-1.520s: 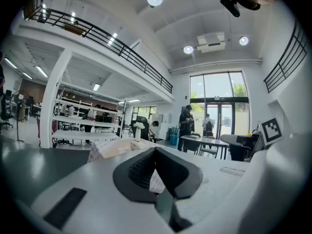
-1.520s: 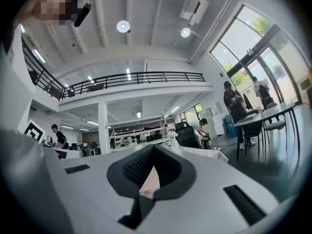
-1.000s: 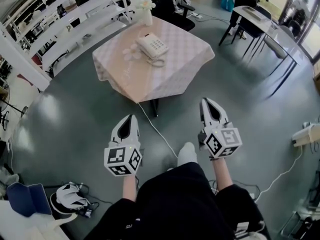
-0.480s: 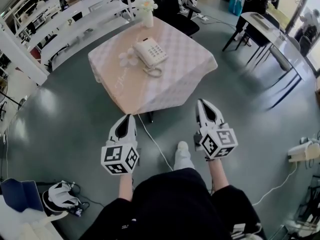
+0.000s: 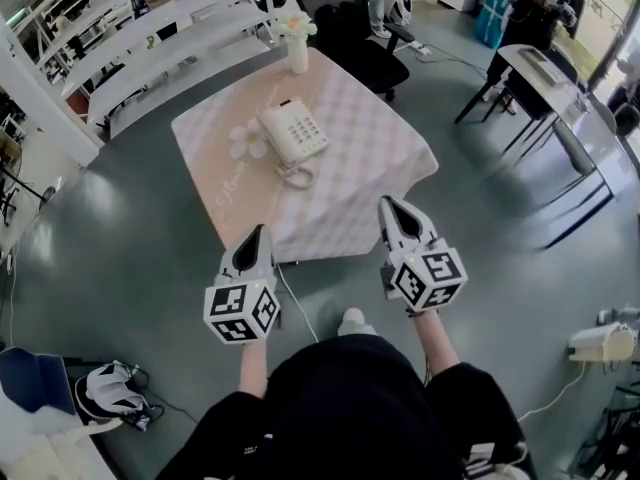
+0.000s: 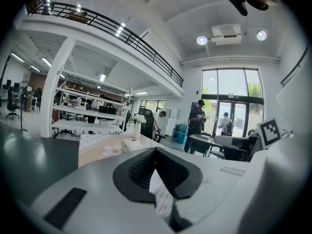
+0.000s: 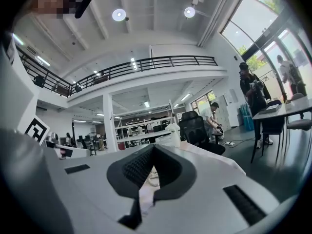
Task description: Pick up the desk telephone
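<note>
Both pressed together, empty: left gripper (image 5: 259,234), right gripper (image 5: 387,206); desk telephone (image 5: 293,133) on table (image 5: 372,140) ahead, well apart.

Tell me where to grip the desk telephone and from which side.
Likely the base of the desk telephone, across its two long edges, coming from the near side of the table. It lies flat, lengthwise toward the person, both edges free; the coiled cord loops at its near end, so reach past it. The left gripper and right gripper are shut and must open first.
</note>
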Demonstrator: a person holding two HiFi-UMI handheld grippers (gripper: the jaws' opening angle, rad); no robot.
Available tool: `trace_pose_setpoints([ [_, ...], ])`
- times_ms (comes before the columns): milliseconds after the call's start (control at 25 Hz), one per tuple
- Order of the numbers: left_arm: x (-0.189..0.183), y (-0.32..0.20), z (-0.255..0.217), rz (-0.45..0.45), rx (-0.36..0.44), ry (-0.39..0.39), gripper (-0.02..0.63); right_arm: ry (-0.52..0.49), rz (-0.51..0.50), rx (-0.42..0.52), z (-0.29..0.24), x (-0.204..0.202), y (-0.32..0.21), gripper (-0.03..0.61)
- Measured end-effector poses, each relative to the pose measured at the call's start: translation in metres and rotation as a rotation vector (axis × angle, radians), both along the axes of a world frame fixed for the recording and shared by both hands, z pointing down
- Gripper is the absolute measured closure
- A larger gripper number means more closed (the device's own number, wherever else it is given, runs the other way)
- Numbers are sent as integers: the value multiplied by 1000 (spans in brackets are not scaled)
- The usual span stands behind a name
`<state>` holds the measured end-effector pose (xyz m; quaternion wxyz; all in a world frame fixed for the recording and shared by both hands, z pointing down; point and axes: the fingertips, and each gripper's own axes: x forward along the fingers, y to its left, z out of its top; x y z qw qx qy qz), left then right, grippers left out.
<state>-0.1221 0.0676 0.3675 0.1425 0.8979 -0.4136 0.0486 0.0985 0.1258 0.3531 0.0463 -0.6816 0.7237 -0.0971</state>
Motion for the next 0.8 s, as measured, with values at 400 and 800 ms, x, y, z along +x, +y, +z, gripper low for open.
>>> trace_pose_setpoints([
  [400, 52, -36, 3, -98, -25, 13, 615, -14, -100, -13, 9, 42, -56, 586],
  [800, 61, -58, 23, -153, -84, -21, 615, -78, -121, -50, 34, 54, -99, 586],
])
